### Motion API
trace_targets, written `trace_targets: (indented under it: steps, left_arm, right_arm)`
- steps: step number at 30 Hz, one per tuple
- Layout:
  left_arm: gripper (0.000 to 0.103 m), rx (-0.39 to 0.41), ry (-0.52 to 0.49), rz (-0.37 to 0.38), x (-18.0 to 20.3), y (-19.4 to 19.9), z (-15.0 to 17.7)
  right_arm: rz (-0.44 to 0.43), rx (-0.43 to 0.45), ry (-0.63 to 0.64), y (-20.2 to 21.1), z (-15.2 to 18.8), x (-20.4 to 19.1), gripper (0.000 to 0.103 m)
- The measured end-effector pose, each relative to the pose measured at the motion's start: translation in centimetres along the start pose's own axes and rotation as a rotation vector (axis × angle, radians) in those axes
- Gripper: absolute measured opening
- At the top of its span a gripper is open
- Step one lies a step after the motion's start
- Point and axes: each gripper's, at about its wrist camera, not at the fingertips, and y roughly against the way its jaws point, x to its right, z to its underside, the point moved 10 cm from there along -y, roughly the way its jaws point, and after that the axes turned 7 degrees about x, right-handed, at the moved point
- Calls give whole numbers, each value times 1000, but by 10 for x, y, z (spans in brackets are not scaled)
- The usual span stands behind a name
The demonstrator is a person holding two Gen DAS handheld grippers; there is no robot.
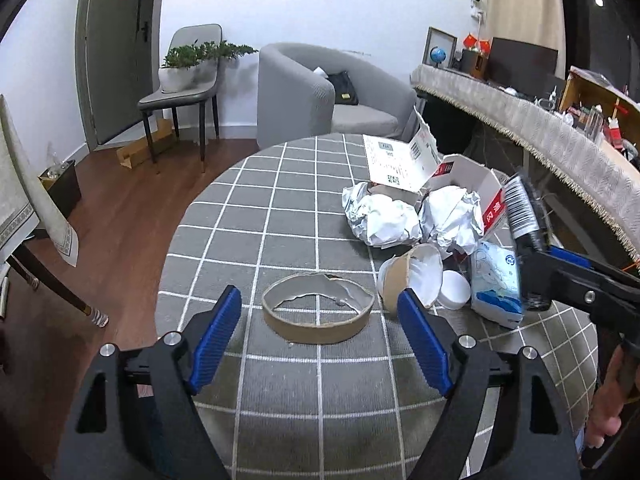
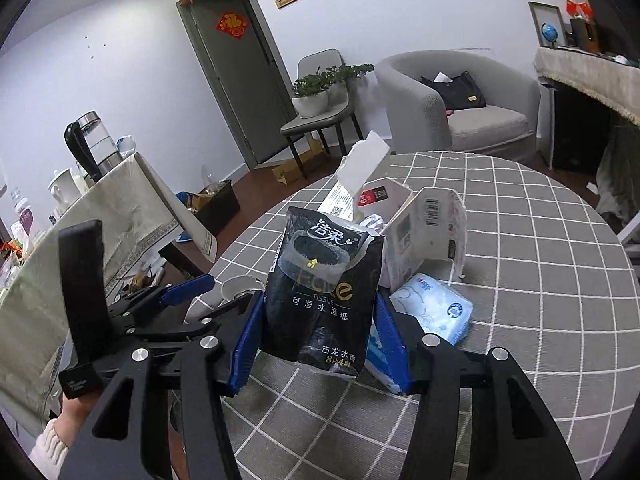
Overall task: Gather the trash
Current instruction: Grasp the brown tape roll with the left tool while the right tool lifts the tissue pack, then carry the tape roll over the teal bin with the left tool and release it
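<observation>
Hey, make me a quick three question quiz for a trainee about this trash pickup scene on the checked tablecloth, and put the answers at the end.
1. True or false: the right tool is closed on a black tissue pack.
2. Which item lies between the open fingers of the left tool? A) a crumpled foil ball B) a torn cardboard ring C) a blue and white tissue pack
3. Fill in: the paper cup beside the cardboard ring lies on its ____.

Key: 1 true. 2 B, the ring sits on the checked tablecloth, untouched by the pads. 3 side, its white inside facing the camera.
</observation>
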Motion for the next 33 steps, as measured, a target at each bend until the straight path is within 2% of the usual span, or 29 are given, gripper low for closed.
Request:
trace_targets:
  steps: [2,5,7,10,16,26,33]
  left_arm:
    - [82,-15,-2,-5,0,-5,1]
    - [67,-49,2,-8,-1,-14,6]
    - [65,-50,-5,-9,-2,-14,9]
    - [64,-39,4,6,-5,-8,9]
    - [64,8,53,-11,-27,15,7]
    - [64,67,137,-115,-90,65,23]
    - [64,37,182,-182,-137,86,54]
  right_arm:
    - [1,-1,-3,0,1,1,55]
    - [-4,-8,-3,-3,3,-2,55]
    - [-7,-10,-1,-3,3,-4,55]
    - [-10,-7,7,-3,2,-7,55]
    - [-27,-11,27,-10,0,-25,55]
    - [-86,-38,99,-30,1,-86,55]
    - [-149,-72,136,-49,6,-140,55]
